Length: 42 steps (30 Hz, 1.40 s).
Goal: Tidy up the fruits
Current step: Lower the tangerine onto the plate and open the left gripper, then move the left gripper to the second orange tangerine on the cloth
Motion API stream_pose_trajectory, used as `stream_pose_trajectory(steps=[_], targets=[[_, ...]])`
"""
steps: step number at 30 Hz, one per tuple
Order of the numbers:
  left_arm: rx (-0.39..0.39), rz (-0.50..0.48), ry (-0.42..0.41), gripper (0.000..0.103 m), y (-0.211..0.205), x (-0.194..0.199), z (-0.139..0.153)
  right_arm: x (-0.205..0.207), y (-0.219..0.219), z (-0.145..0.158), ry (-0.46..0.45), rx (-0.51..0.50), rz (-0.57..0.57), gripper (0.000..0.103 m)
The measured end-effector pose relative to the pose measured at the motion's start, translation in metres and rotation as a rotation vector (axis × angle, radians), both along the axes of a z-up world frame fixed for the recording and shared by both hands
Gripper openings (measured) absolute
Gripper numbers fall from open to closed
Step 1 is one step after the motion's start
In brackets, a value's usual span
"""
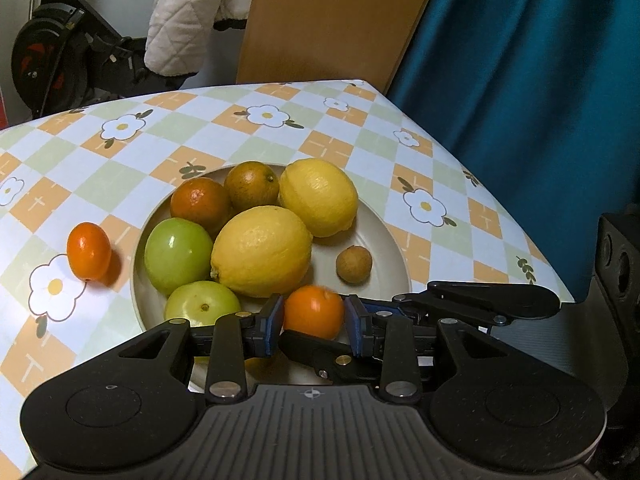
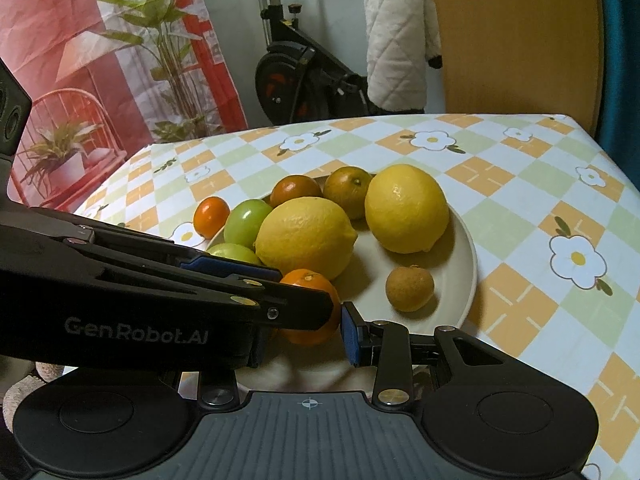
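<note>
A small orange (image 1: 314, 312) hangs low over the near part of a beige plate (image 1: 384, 216). My left gripper (image 1: 314, 326) is shut on it, a blue pad pressed on each side. My right gripper (image 2: 308, 340) comes in across the left one and is shut on the same orange (image 2: 310, 280). Its right pad (image 2: 352, 336) touches the fruit and its left finger is hidden behind the left gripper (image 2: 306, 290). The plate also carries two lemons (image 1: 262, 250), two green fruits (image 1: 178, 254), two dark oranges (image 1: 200, 202) and a small brown fruit (image 1: 354, 264). Another small orange (image 1: 89, 251) lies on the tablecloth left of the plate.
The checked, flowered tablecloth (image 1: 120, 128) ends at a corner on the far right (image 1: 360, 82). Beyond it stand a wooden board (image 1: 328, 20), a teal curtain (image 1: 520, 60), an exercise bike (image 1: 60, 60) and a hanging white quilted garment (image 1: 188, 12).
</note>
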<state>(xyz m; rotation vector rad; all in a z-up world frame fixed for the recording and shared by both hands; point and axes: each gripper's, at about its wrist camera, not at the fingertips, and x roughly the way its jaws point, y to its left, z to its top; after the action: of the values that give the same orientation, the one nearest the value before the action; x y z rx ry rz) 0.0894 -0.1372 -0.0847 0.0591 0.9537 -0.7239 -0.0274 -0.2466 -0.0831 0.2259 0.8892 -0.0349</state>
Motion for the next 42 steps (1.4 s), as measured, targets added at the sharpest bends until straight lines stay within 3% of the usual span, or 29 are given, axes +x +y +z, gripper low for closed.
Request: stream_pose_trajectory(steps=[11, 19, 26, 30, 35, 42], targets=[[-0.042, 0.037, -0.038, 0.036, 0.020, -0.004, 0.015, -0.002, 0.004, 0.012, -0.033, -0.036, 0.002, 0.035], [-0.095, 0.176, -0.117, 0.036, 0.068, 0.007, 0.041, 0.000, 0.009, 0.025, -0.077, -0.073, 0.015, 0.035], [-0.057, 0.331, -0.181, 0.037, 0.114, 0.019, 0.053, 0.019, 0.027, 0.036, -0.103, -0.109, 0.071, 0.035], [-0.051, 0.385, -0.213, 0.043, 0.136, 0.024, 0.059, 0.035, 0.039, 0.043, -0.118, -0.123, 0.112, 0.035], [-0.062, 0.412, -0.197, 0.049, 0.151, 0.034, 0.054, 0.059, 0.059, 0.042, -0.113, -0.154, 0.185, 0.035], [-0.086, 0.410, -0.153, 0.049, 0.155, 0.052, 0.034, 0.096, 0.085, 0.029, -0.070, -0.197, 0.263, 0.035]])
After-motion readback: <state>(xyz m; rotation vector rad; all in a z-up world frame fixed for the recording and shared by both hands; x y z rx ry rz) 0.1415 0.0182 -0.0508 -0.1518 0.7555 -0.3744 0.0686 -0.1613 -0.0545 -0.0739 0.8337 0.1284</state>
